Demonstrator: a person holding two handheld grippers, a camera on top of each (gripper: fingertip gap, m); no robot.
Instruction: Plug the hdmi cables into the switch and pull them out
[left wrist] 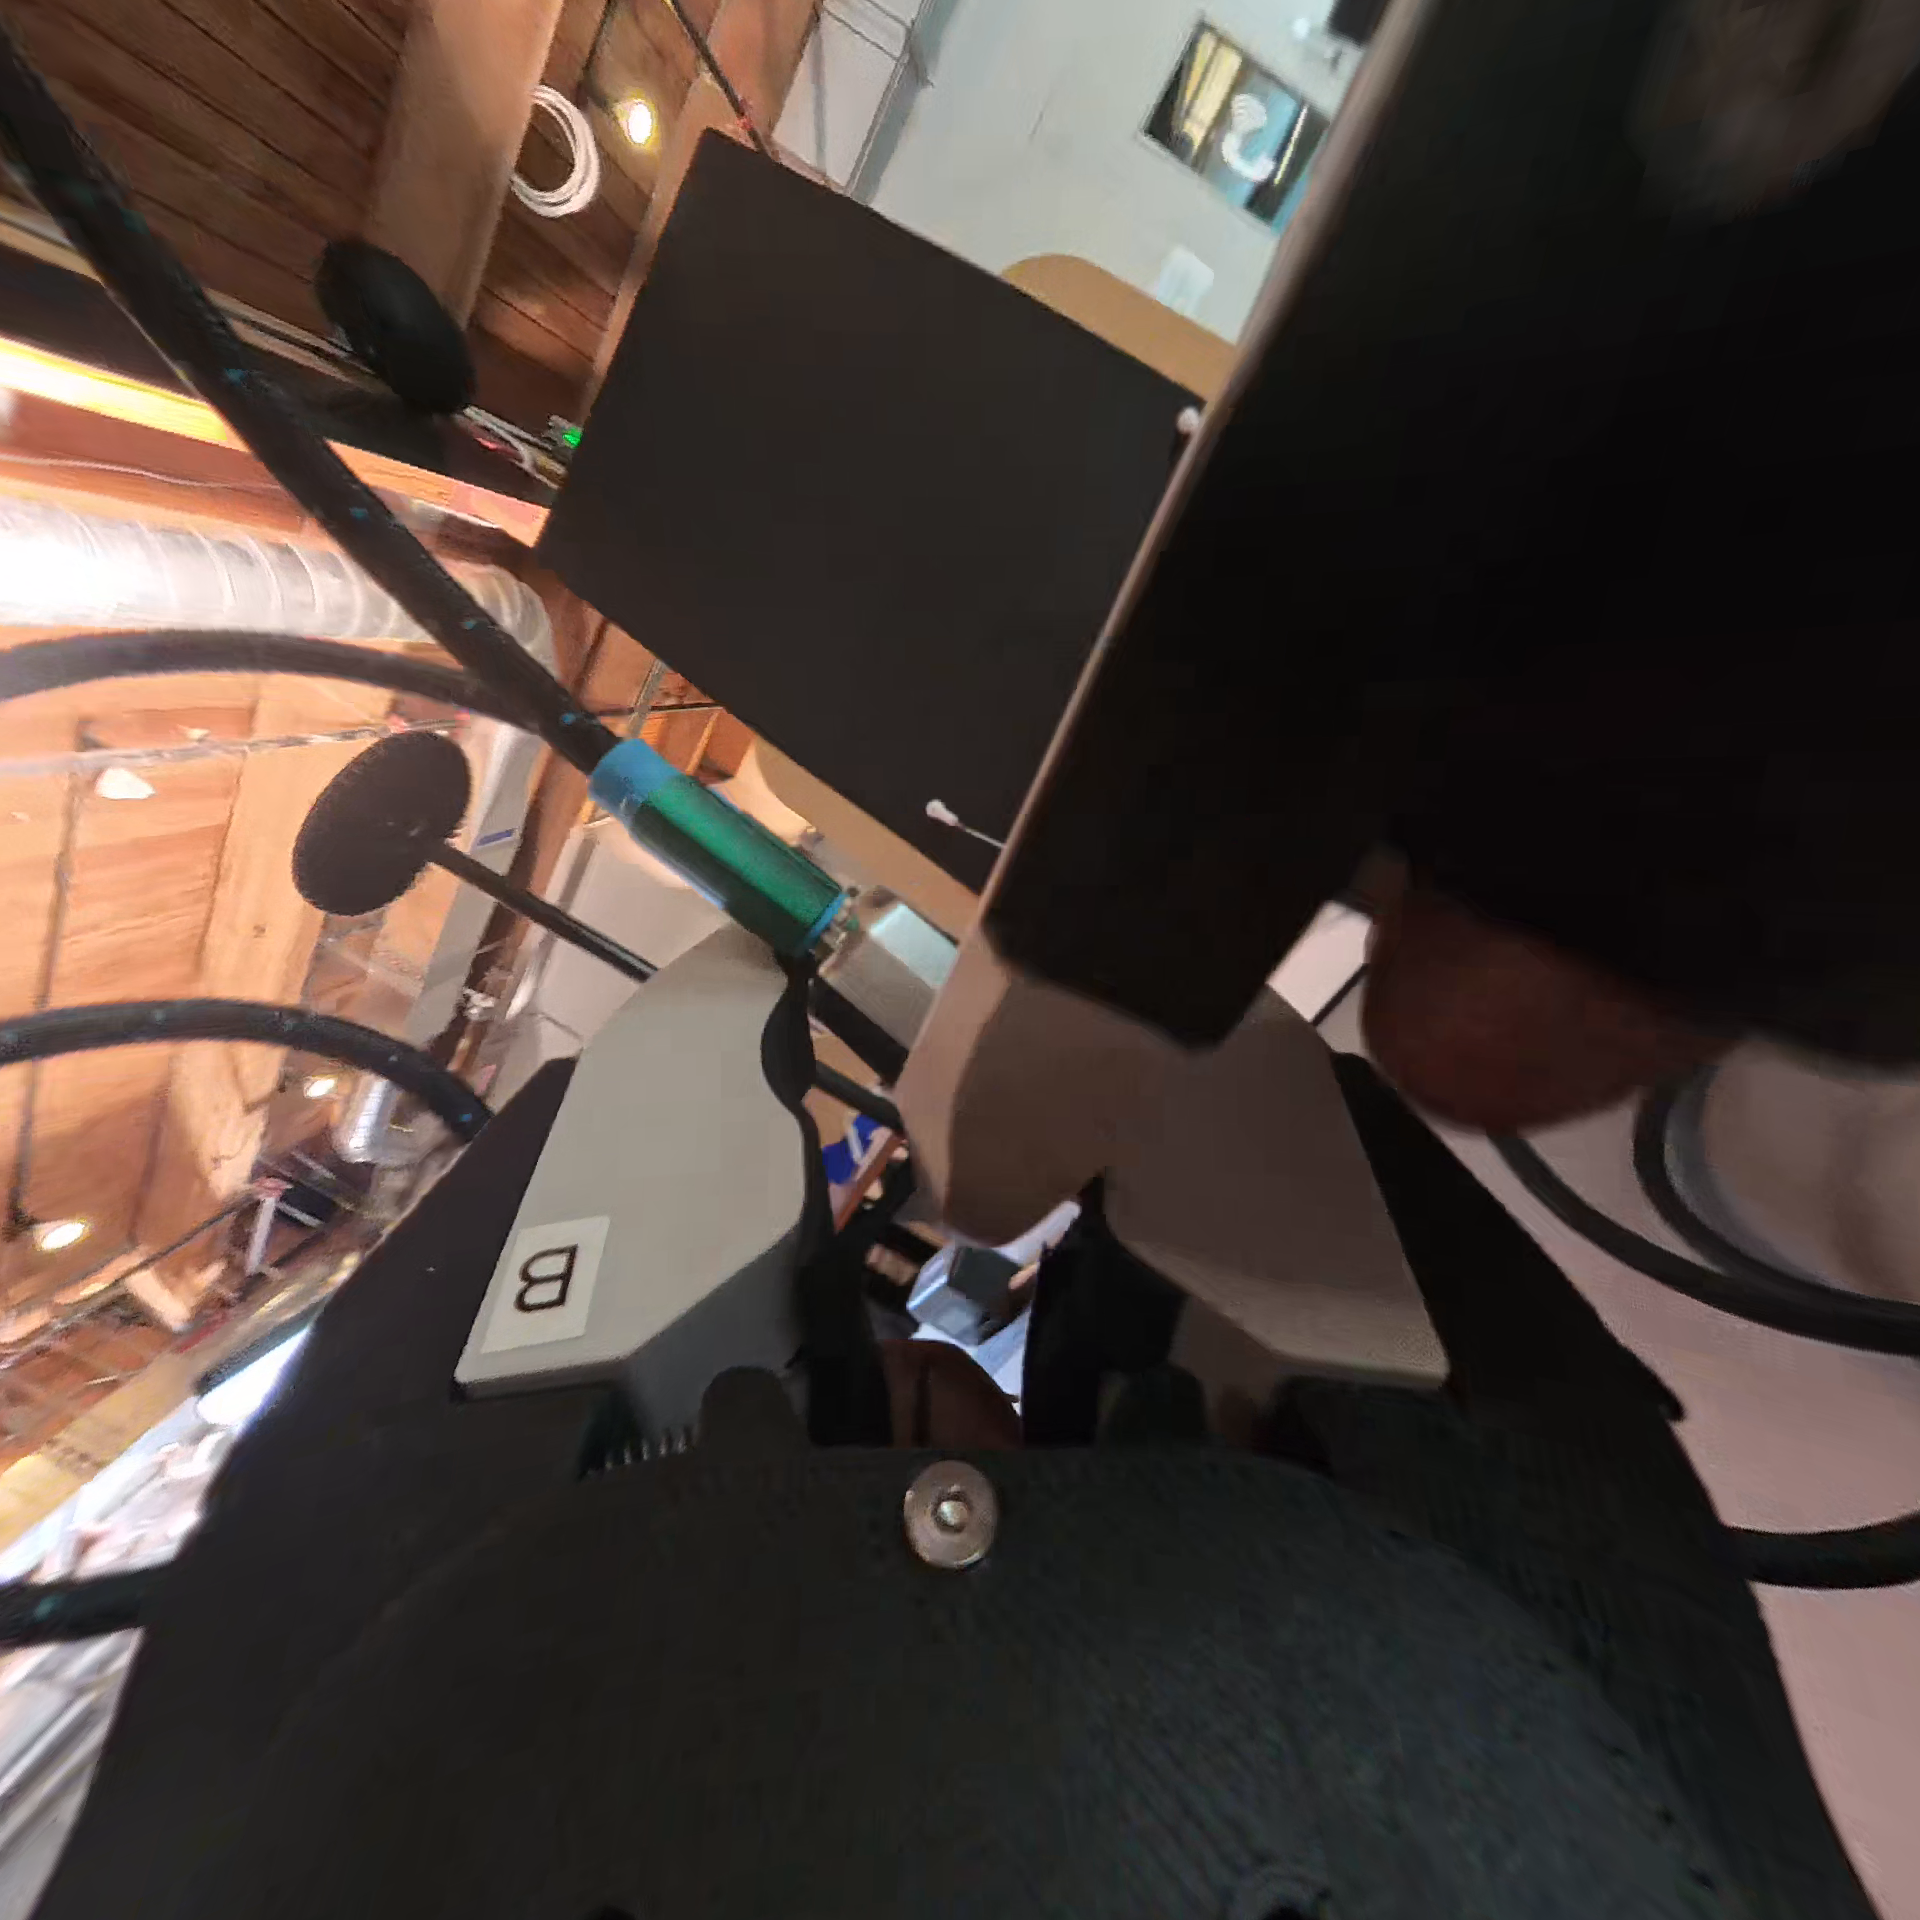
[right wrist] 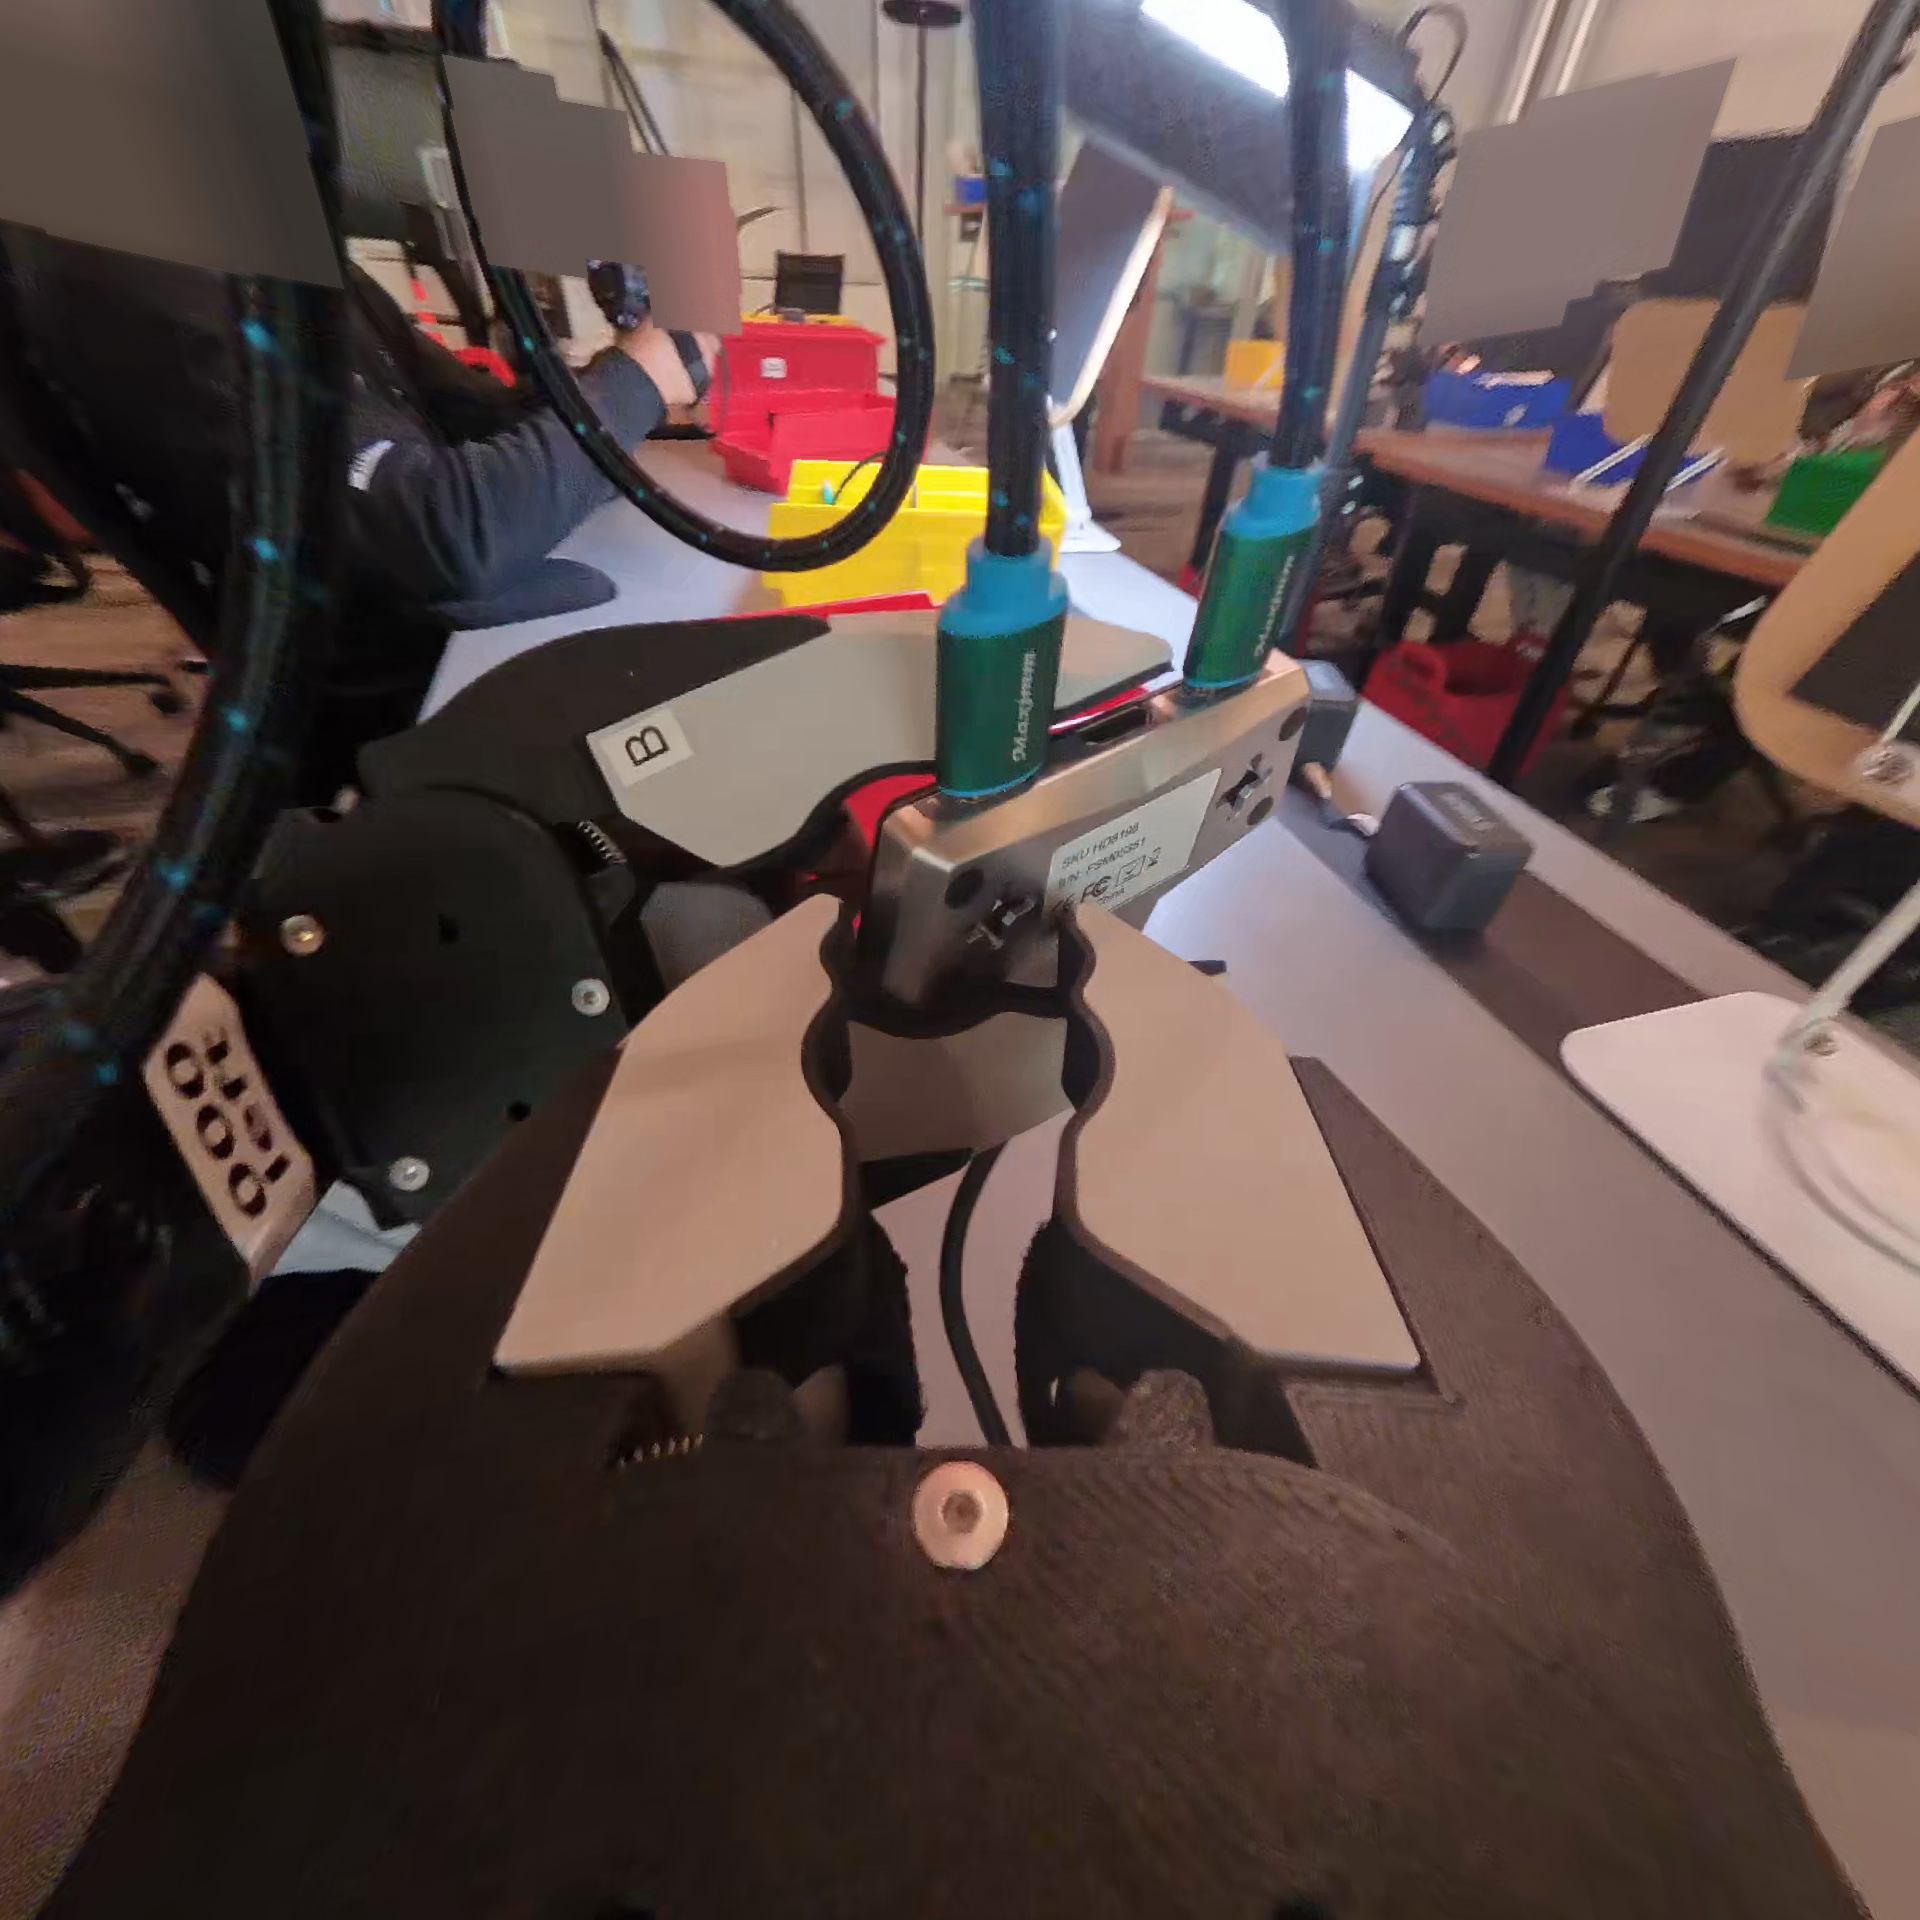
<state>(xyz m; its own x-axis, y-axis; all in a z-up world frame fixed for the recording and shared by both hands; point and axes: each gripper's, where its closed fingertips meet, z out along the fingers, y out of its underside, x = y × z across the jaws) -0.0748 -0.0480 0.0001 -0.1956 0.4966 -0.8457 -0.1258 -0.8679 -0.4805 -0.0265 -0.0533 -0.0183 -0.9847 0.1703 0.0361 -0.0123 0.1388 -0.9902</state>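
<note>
The left gripper (left wrist: 862,1039) comes in from nine o'clock in the right wrist view, its grey fingers lying just beside the near plug (right wrist: 997,686). Its own camera is tipped up toward the ceiling. There the fingers look nearly together, but I cannot tell whether they grip the plug or anything else. If they close on the braided cable (right wrist: 1013,312) instead of the green shell, I judge a pull would strain the cable and could fail to free the plug. A pull off the plug's axis could jam it in the port or lever the switch sideways.

The switch (right wrist: 1101,821) is held off the surface (right wrist: 1351,1039), label side to the camera, at twelve o'clock from the right gripper (right wrist: 956,945). That gripper's fingers pinch only the near end of the silver body. The hold is short and most of the body juts past it, so a hard tug could twist or slip the switch out. Both plugs stand in its upper edge, pointing to twelve. The far plug (right wrist: 1247,592) sits at one o'clock, and its stiff cable may drag on the switch.

The right gripper is level and aimed straight ahead. A thin black lead (right wrist: 961,1299) runs between its fingers.
</note>
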